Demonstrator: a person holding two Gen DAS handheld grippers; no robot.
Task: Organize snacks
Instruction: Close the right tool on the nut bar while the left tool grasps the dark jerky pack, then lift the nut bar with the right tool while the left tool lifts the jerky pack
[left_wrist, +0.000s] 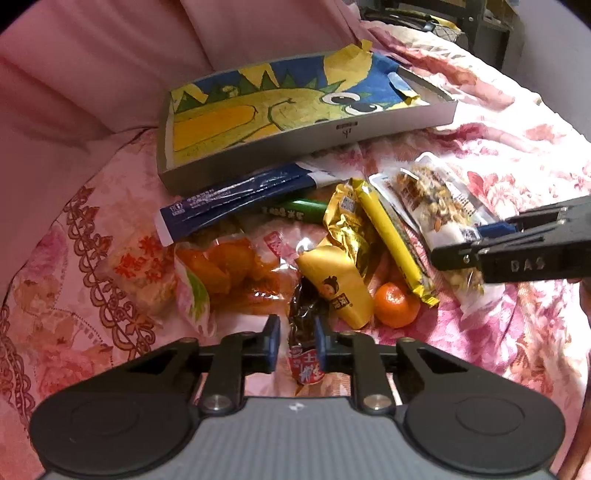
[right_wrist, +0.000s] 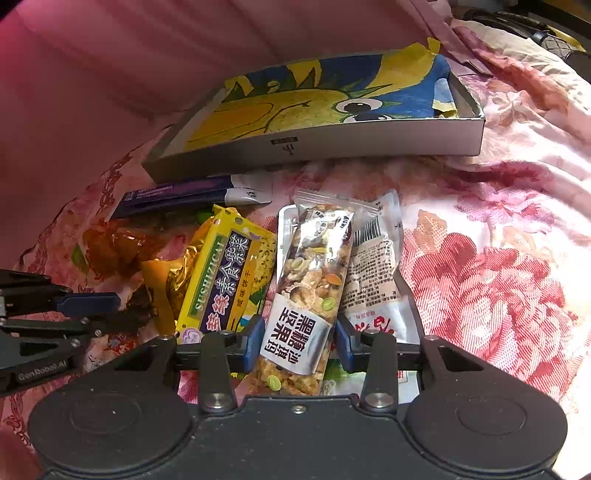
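A pile of snacks lies on a pink floral bedspread before a grey shallow box (left_wrist: 295, 142) lined with a yellow and blue drawing. My left gripper (left_wrist: 297, 341) straddles a dark red-ended snack packet (left_wrist: 304, 343); its blue pads touch the packet's sides. My right gripper (right_wrist: 299, 341) straddles a clear nut bar packet (right_wrist: 308, 291) with its pads close beside it. The right gripper also shows in the left wrist view (left_wrist: 495, 240), over the nut bar (left_wrist: 439, 199). The left gripper shows at the left of the right wrist view (right_wrist: 92, 310).
Around them lie a yellow biscuit pack (right_wrist: 221, 280), a gold wrapper (left_wrist: 347, 221), a mandarin (left_wrist: 395, 304), an orange dried fruit bag (left_wrist: 229, 273), a blue sachet (left_wrist: 236, 199), a rice cake (left_wrist: 144, 277) and a white packet (right_wrist: 373, 273). Pink cushions (left_wrist: 110, 74) rise behind the box.
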